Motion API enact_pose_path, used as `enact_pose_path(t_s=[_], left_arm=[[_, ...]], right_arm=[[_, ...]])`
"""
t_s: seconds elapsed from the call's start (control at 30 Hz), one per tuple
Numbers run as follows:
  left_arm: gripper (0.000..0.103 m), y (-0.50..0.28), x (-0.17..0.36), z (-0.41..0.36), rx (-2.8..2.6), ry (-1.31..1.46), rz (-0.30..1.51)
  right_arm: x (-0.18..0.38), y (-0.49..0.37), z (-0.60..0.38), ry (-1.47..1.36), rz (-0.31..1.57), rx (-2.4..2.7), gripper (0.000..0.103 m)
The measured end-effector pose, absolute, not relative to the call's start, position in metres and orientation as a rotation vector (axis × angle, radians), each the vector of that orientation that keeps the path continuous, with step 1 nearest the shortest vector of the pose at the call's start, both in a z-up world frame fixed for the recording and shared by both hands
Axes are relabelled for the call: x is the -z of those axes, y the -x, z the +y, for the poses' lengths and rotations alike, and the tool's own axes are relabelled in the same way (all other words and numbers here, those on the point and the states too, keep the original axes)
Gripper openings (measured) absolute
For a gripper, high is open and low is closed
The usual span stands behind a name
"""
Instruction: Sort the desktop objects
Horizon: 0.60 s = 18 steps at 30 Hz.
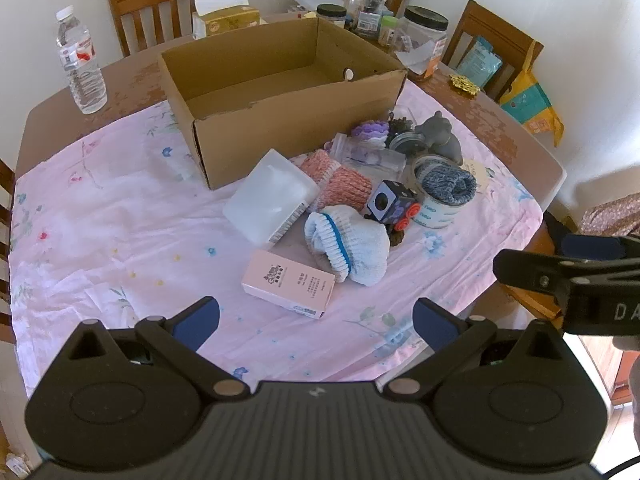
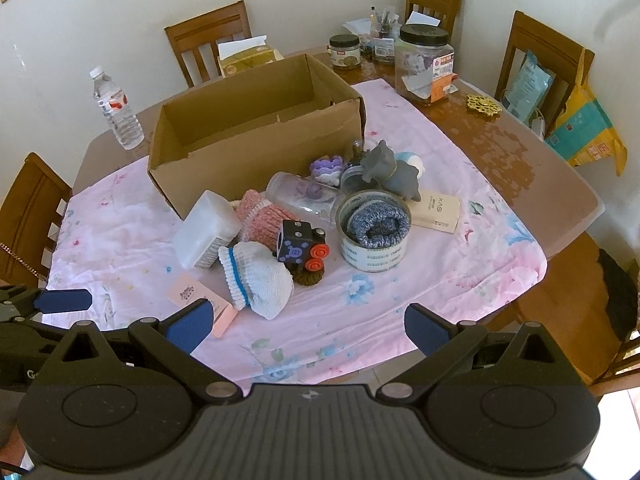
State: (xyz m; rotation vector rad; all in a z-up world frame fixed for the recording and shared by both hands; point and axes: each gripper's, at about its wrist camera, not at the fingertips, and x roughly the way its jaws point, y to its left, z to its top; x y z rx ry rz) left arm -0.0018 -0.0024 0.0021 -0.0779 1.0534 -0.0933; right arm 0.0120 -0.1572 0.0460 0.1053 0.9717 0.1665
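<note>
An open, empty cardboard box [image 1: 280, 92] [image 2: 256, 120] stands on the pink cloth. In front of it lies a heap: a clear plastic box [image 1: 268, 196], a pink carton [image 1: 288, 284], a white-and-blue knit sock [image 1: 348, 248] [image 2: 256, 280], a pink knit sock [image 2: 260, 220], a black toy cube [image 2: 300, 248], a tape roll holding a blue sock [image 2: 376, 232], a grey toy animal [image 2: 388, 172] and a clear jar [image 2: 300, 196]. My left gripper [image 1: 316, 324] is open above the near cloth, just before the pink carton. My right gripper [image 2: 308, 328] is open and empty too.
A water bottle [image 1: 80, 64] stands at the table's far left. Jars and a tissue box [image 1: 228, 20] crowd the far edge behind the cardboard box. Wooden chairs ring the table [image 2: 520, 152]. A beige carton [image 2: 436, 212] lies right of the tape roll.
</note>
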Motion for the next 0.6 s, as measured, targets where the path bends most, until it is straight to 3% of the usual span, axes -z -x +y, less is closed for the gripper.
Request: enact_pose_path(t_s=[0.6], left_arm=[[0.102,0.01,0.02,-0.005,0.086,0.047,1.005]], right_arm=[[-0.037,-0.01,-0.179,-0.101,0.925,-0.243,0.103]])
